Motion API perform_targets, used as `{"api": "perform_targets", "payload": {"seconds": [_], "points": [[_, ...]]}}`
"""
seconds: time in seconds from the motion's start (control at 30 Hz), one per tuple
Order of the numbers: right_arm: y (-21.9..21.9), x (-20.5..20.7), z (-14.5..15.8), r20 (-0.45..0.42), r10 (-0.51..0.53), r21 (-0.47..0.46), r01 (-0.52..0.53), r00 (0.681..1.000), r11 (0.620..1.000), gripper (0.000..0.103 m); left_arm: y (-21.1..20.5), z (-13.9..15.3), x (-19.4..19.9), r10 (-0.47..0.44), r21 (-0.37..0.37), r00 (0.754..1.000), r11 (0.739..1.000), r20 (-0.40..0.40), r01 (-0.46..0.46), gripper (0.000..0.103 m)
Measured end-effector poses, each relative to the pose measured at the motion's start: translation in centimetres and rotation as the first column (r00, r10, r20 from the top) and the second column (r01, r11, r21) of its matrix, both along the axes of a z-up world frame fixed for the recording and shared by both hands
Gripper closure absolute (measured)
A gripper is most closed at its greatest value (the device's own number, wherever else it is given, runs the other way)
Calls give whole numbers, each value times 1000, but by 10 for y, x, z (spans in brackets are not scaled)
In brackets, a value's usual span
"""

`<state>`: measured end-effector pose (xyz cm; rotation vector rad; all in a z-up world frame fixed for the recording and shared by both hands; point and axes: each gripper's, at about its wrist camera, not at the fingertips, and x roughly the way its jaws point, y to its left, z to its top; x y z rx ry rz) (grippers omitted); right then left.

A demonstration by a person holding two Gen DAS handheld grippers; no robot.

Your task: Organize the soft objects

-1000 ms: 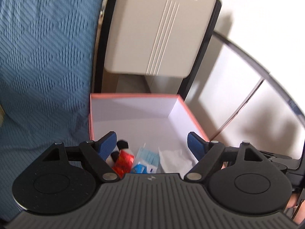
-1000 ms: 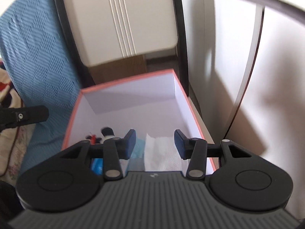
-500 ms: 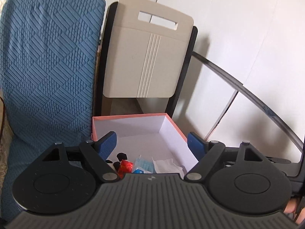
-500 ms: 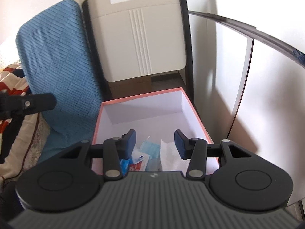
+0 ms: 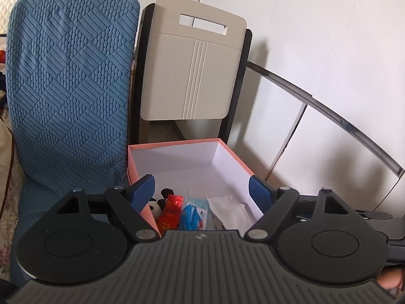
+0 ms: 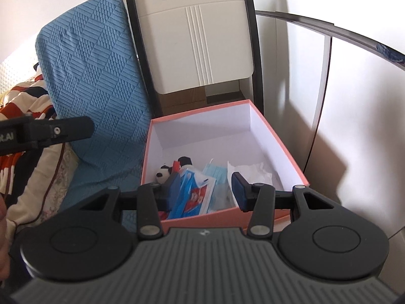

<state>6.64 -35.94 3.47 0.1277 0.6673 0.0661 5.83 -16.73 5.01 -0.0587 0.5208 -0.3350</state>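
Observation:
A pink box with a white inside (image 5: 229, 155) (image 6: 283, 149) stands in front of both grippers. In its near end lie a small panda plush (image 5: 155, 206) (image 6: 164, 172), a red packet (image 5: 170, 209), a blue and white packet (image 5: 191, 212) (image 6: 196, 192), a light blue face mask (image 6: 217, 173) and a white tissue (image 5: 231, 206) (image 6: 253, 171). My left gripper (image 5: 202, 190) is open and empty above the box's near end. My right gripper (image 6: 205, 187) is open and empty, held above the box's near wall.
A blue textured cushion (image 5: 68, 88) (image 6: 93, 83) leans left of the box. A beige folded chair with black frame (image 5: 192, 68) (image 6: 200, 40) stands behind it. A white wall with a dark curved rail (image 5: 329, 111) is at the right. A patterned blanket (image 6: 22, 116) lies far left.
Both grippers have pulled back and up from the box, so more of the chair, cushion and box shows. Both stay open and empty.

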Motion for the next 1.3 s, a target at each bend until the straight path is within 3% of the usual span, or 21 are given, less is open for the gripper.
{"api": "perform_targets", "payload": {"seconds": [0.2,0.5,0.83,0.97,1.0,1.03,1.1,1.13,1.3], "points": [[10,-13,-9,4,6,-30,-6,1000,1000,56,6,-12,-10,14,16,1000,1000,15,-14,18],[8,-19,-28,-19,-19,-14,19,1000,1000,56,20,-48,-11,62,37,997,997,-54,-60,18],[6,-19,-42,-55,-25,-20,24,998,1000,56,27,-55,-8,103,55,992,994,-68,-99,18],[9,-17,-40,-48,-33,-38,31,998,999,56,29,-56,-7,118,59,991,992,-64,-114,5],[9,-16,-40,-48,-35,-42,33,998,999,49,29,-56,-6,119,58,991,992,-64,-115,3],[9,-15,-39,-49,-41,-45,38,998,998,30,30,-56,-6,119,59,991,992,-66,-115,3],[6,-15,-38,-42,-56,-28,54,998,998,7,31,-56,-7,130,66,989,990,-67,-126,0],[5,-15,-37,-38,-61,-17,61,997,998,0,31,-55,-7,141,69,988,988,-67,-137,0],[8,-10,-38,-35,-69,-65,66,997,996,0,33,-55,-7,159,97,985,984,-69,-152,0]]}}
